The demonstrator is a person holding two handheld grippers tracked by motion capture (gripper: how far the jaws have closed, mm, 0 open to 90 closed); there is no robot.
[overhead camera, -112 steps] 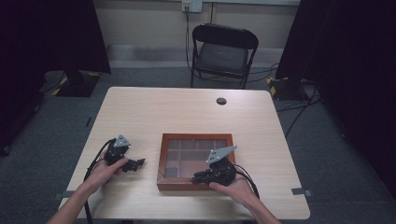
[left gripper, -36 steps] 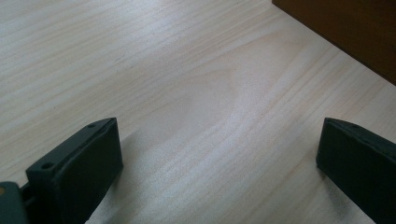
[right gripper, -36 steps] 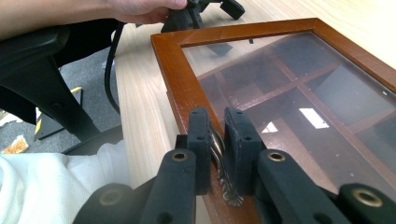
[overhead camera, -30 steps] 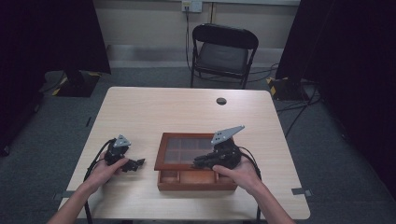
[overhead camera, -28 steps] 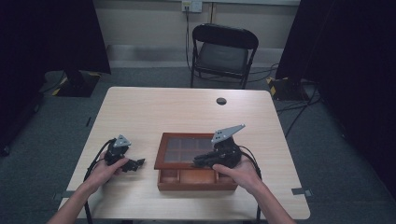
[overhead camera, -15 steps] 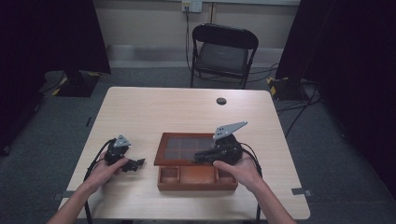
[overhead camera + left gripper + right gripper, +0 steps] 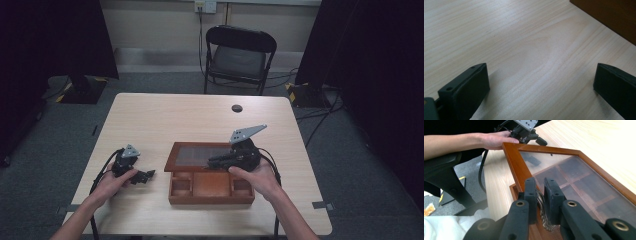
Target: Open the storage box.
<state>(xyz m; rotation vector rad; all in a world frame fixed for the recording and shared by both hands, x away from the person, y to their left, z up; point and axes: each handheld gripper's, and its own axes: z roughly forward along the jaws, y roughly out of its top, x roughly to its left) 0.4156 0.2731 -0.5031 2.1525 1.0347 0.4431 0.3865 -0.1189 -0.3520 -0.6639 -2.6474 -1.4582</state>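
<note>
Right gripper view: right tongs [image 7: 539, 195] pinch the glass lid's brass latch [image 7: 541, 203], lifting; next, swing it fully open; left tongs [image 7: 541, 87] spread, idle on the worktop [image 7: 524, 45].

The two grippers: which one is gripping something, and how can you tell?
The right gripper: its jaws pinch the metal clasp on the wooden box's lid. The left gripper rests open over bare table.

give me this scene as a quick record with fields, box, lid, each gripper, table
box: wooden box with compartments, near the table's front edge
lid: glass-paned lid, raised partway, front edge lifted
right gripper: right gripper shut on the metal clasp at the lid's front edge
left gripper: left gripper open, resting on the table left of the box, holding nothing
table: light wood table, small dark round thing near its far edge
</note>
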